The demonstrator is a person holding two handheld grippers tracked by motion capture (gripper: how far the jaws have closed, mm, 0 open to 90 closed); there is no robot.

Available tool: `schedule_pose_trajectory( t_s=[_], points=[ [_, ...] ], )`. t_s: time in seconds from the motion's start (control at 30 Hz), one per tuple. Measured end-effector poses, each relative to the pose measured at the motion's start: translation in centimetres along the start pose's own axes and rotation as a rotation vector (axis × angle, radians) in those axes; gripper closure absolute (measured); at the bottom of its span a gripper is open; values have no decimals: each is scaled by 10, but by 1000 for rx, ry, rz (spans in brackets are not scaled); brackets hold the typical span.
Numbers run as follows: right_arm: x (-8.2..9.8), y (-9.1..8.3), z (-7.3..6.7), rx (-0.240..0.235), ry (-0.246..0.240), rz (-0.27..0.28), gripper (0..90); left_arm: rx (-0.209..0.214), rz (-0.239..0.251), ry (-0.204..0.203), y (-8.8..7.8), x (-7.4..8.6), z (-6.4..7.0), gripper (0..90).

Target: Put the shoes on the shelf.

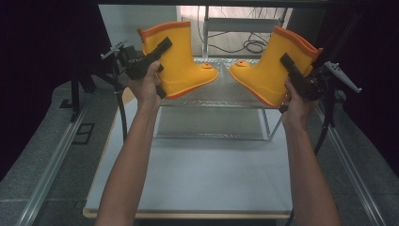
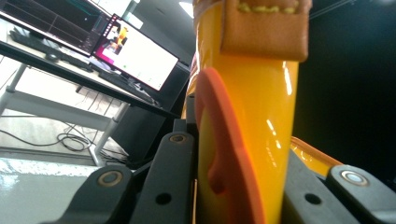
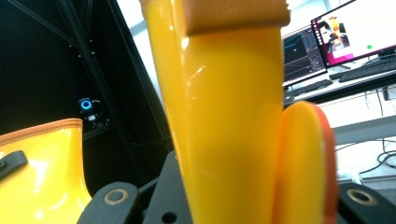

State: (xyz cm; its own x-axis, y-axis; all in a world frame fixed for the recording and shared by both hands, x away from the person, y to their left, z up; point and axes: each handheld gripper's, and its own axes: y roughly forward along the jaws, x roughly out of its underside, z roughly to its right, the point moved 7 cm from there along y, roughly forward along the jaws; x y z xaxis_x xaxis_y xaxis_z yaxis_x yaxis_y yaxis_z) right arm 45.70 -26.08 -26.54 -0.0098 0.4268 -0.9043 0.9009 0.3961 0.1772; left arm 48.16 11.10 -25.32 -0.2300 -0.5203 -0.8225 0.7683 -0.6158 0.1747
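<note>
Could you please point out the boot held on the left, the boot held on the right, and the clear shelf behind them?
left boot [image 1: 181,66], high view, on the side of its shaft.
right boot [image 1: 273,70], high view, on the side of its shaft.
clear shelf [image 1: 211,123], high view, on its bare lower panel.

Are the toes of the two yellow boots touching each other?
Apart. The high view shows a gap of shelf between the left boot toe and the right boot toe.
</note>
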Motion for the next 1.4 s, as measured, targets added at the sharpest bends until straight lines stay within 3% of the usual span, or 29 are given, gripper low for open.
schedule_pose_trajectory(
  t_s=[0.2,0.57,0.9,1.0,1.13,1.4],
  points=[
    [1,14,3,28,-2,0,840,-20,10,-3,10,0,-7,832],
    [7,29,0,32,-34,-13,840,-47,9,11,18,2,-13,832],
    [14,46,2,26,-32,-7,840,-65,39,3,25,-2,-23,832],
    [16,52,4,29,-26,-3,840,-79,49,22,30,-2,-25,832],
    [23,64,6,41,-30,1,840,-109,54,54,36,3,-30,832],
    [51,78,5,62,-22,-1,839,-143,38,69,42,23,-40,832]
  ],
)
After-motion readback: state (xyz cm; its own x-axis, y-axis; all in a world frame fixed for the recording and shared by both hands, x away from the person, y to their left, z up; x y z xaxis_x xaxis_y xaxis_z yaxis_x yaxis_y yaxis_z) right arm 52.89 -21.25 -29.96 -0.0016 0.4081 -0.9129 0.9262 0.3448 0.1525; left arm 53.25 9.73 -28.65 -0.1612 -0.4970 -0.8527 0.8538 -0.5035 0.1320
